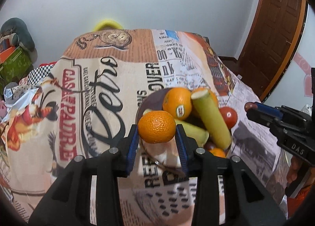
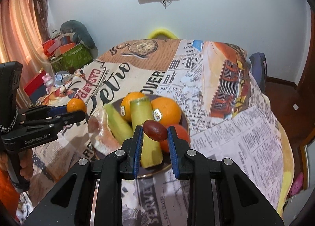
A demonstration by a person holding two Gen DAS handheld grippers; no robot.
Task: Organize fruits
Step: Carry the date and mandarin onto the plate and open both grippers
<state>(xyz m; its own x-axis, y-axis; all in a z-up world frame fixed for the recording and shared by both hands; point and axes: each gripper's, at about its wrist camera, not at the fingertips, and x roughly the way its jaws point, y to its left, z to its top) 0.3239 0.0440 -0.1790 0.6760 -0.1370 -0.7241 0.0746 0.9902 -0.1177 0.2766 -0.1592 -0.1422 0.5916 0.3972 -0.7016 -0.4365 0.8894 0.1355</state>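
Observation:
A small mandarin (image 1: 156, 126) is pinched between the blue pads of my left gripper (image 1: 157, 128), which is shut on it above the near rim of a dark plate (image 1: 155, 98). On the plate lie stickered oranges (image 1: 177, 103), pale green stalk pieces (image 1: 211, 119) and a tomato (image 1: 228, 117). My right gripper (image 2: 155, 129) is shut on a dark red oval fruit (image 2: 155, 129), held over the same plate (image 2: 116, 103). Each gripper shows in the other's view: the right gripper (image 1: 250, 107) at the right, the left gripper (image 2: 76, 109) with the mandarin (image 2: 76, 105) at the left.
The plate rests on a table under a newspaper-print cloth (image 1: 102, 96) that drops away at the far and side edges. A yellow chair back (image 1: 107, 25) stands behind the table. Boxes and clutter (image 2: 67, 54) fill the left corner; a wooden door (image 1: 275, 34) is at the right.

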